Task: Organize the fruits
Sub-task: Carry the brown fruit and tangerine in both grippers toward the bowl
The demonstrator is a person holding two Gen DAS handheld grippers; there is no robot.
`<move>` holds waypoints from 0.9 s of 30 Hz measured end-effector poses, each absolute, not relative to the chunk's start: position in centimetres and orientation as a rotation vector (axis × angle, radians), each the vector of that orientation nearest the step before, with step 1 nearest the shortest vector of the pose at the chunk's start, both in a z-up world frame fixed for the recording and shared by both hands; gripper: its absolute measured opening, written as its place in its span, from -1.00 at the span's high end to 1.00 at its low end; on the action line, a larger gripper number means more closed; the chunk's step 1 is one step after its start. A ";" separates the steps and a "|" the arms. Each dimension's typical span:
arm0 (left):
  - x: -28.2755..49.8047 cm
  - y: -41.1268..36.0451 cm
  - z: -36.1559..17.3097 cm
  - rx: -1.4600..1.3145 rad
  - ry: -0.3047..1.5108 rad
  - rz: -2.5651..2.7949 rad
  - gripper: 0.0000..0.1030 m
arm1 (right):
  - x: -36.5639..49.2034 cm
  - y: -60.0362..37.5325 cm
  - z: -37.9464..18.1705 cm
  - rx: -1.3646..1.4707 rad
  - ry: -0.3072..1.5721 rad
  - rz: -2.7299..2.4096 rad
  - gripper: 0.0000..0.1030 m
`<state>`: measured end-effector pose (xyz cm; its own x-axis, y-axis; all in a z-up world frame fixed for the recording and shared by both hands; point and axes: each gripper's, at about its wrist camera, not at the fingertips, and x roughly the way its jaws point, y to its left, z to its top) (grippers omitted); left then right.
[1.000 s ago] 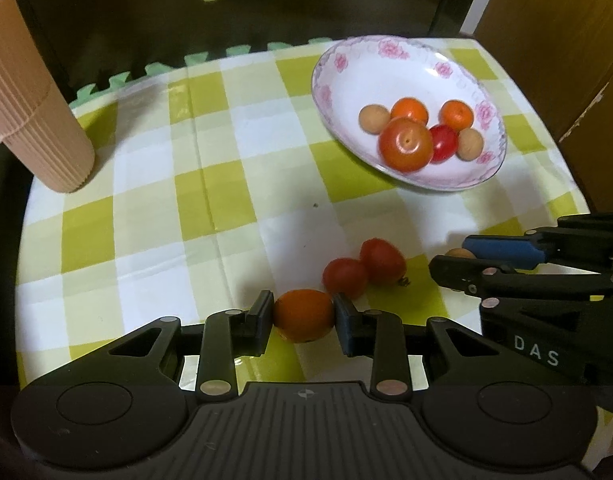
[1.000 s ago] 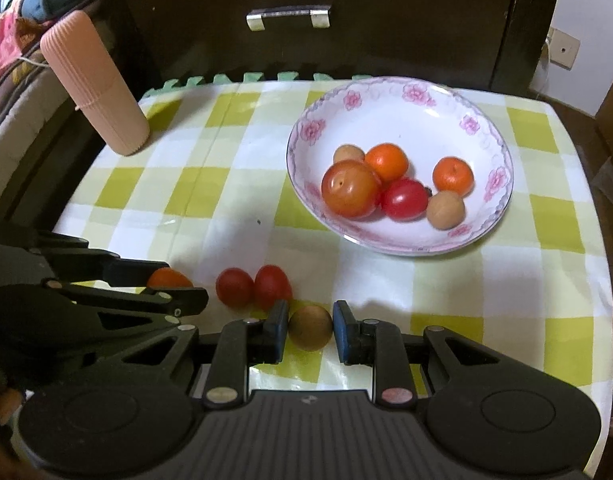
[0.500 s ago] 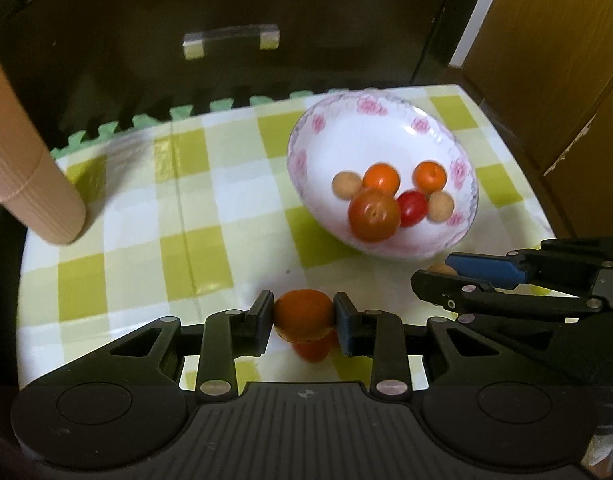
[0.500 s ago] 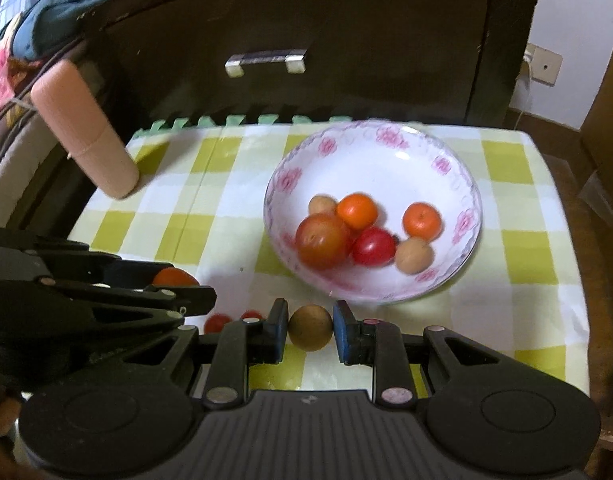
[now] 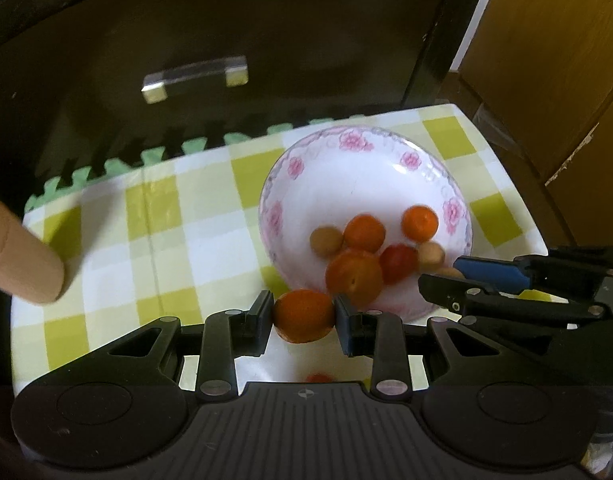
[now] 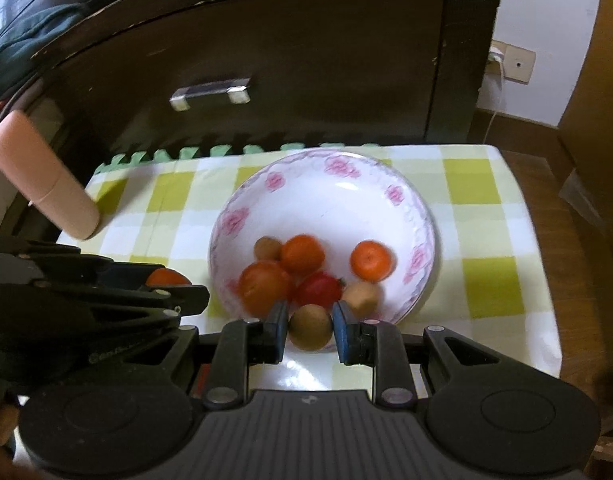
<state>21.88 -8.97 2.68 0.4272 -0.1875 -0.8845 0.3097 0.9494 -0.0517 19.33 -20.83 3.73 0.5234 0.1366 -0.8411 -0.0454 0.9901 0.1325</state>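
fruit bowl [image 6: 420,216]: only left view shows red fruit [image 5: 319,378] below tongs.

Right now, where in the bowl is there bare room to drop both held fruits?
The far half of the bowl, up to its flowered rim, is bare. The near half is crowded with six fruits, bunched thickest on the left around the big tomato. A small gap lies between the two oranges.

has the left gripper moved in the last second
Yes. The left gripper, shut on the orange fruit, has risen and advanced toward the bowl.
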 end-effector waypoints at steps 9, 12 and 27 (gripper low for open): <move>23.9 -10.9 2.6 0.149 1.071 -0.320 0.23 | 21.0 -22.5 3.4 0.109 1.012 0.070 0.54; 24.4 -11.1 2.2 0.151 1.076 -0.319 0.23 | 21.4 -22.7 3.3 0.104 1.012 0.062 0.54; 26.2 -11.5 1.2 0.143 1.083 -0.301 0.23 | 23.5 -23.1 2.3 0.110 1.016 0.049 0.54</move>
